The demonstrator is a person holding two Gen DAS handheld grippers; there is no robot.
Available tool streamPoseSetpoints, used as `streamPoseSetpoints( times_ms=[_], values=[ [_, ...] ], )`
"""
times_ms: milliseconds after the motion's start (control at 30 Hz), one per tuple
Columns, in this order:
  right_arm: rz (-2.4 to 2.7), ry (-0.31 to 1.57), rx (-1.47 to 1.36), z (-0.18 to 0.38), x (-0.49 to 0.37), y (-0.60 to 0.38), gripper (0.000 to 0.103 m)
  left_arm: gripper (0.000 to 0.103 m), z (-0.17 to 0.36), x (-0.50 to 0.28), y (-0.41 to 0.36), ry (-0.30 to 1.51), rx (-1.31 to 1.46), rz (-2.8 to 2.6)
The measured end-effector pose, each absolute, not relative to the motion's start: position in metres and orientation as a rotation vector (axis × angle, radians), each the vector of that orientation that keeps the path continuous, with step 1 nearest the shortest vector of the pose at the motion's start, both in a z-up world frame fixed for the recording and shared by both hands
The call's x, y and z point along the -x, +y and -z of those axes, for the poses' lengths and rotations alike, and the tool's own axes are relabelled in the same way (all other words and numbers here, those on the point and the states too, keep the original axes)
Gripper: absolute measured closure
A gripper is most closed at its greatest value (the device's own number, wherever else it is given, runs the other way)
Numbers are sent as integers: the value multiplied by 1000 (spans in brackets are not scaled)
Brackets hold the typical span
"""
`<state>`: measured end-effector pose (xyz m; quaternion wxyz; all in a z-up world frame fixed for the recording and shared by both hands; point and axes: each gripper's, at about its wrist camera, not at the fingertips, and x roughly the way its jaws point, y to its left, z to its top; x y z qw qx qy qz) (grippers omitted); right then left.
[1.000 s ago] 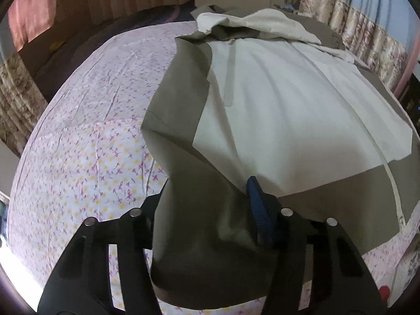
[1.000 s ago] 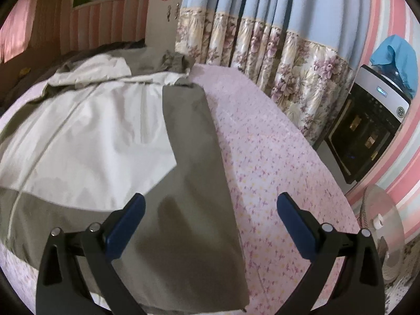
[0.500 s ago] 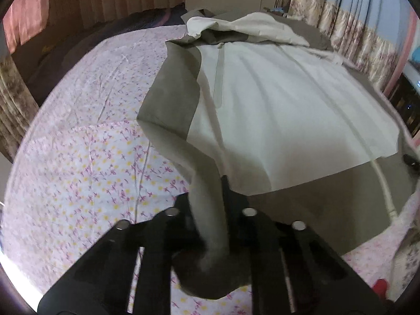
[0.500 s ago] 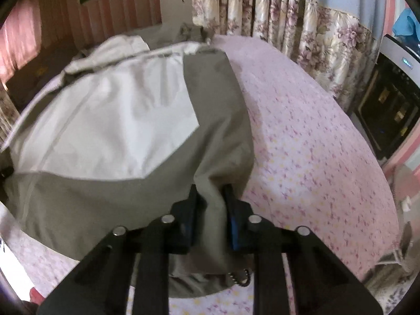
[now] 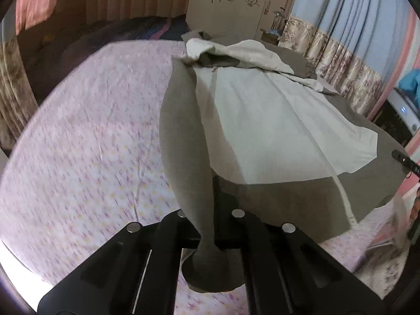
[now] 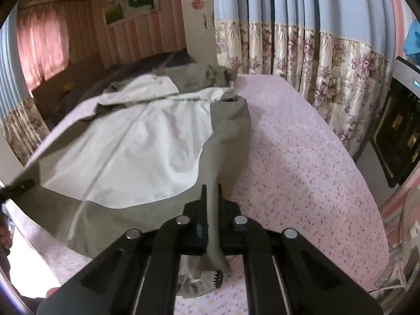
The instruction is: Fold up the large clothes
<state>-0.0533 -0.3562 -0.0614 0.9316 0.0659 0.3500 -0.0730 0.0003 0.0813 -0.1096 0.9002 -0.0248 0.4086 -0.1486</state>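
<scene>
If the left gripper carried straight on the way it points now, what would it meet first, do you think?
Most likely the jacket itself. The left gripper is shut on its olive near edge, and the white panel spreads directly ahead over the floral bedsheet. Depth is unclear through the fisheye, so it may skim rather than press it.

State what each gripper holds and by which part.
The left gripper pinches the jacket by its near olive hem corner; the right gripper pinches the opposite hem corner. Both jaws have just closed on the fabric.

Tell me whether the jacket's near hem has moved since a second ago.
Yes. The hem has risen off the floral bedsheet, bunched in both shut grippers' jaws.
</scene>
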Motion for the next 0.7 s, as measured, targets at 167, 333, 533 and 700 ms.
streamPoseSetpoints(
  times_ms=[167, 333, 533, 700],
  values=[
    [150, 758, -143, 72, 44, -358, 98, 103, 98, -8, 75, 833, 25, 318],
    [136, 661, -166, 47, 27, -366, 99, 103, 72, -32, 76, 792, 91, 371],
    [154, 544, -134, 8, -20, -377, 99, 102, 31, -81, 71, 714, 152, 421],
    [166, 483, -71, -27, -77, -390, 99, 102, 4, -134, 59, 672, 145, 405]
  ],
)
